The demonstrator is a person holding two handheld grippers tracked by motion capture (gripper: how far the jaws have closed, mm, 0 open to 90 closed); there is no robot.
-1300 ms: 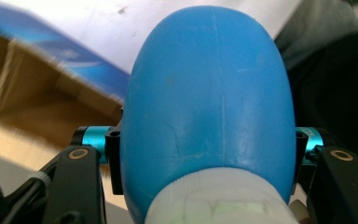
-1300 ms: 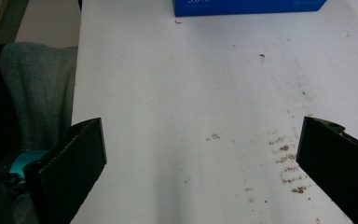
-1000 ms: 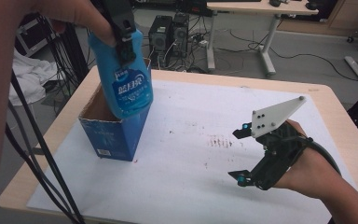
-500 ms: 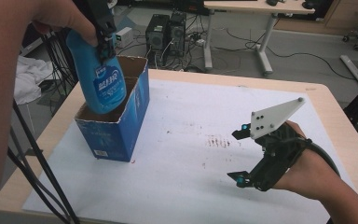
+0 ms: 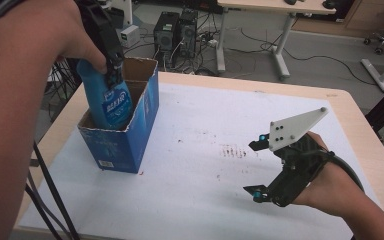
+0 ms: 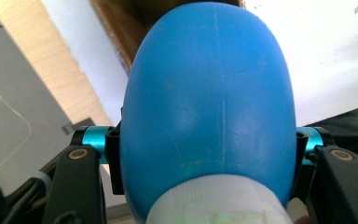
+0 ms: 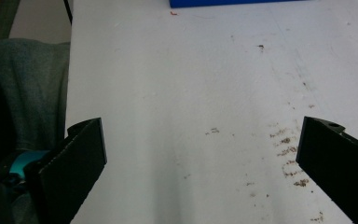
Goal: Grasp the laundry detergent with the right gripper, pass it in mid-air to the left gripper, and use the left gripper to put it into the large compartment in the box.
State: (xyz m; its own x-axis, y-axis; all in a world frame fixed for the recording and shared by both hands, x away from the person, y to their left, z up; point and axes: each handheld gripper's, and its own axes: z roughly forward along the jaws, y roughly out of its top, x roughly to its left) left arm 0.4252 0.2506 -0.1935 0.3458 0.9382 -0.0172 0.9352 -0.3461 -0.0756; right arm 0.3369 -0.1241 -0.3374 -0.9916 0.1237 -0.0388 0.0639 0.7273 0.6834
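A blue plastic bottle [image 5: 111, 102] with a white label stands half inside an open blue cardboard box [image 5: 125, 137] at the table's left. My left gripper [image 5: 111, 65] is shut on the bottle's upper part, hand above the box. In the left gripper view the bottle [image 6: 209, 88] bulges between the two jaws, its white neck nearest the camera, brown box interior beyond. My right gripper [image 5: 259, 167] rests on the white sheet at the right, open with nothing between its jaws; in the right gripper view [image 7: 200, 154] bare sheet lies between them.
A white sheet [image 5: 205, 170] covers the wooden table [image 5: 350, 107], with brown specks [image 5: 232, 150] near its middle. Computer towers, cables and desk legs stand on the floor behind. Black cables hang off the left edge.
My left gripper has come down and leftward with the bottle, lowering it into the box. The right gripper has stayed still.
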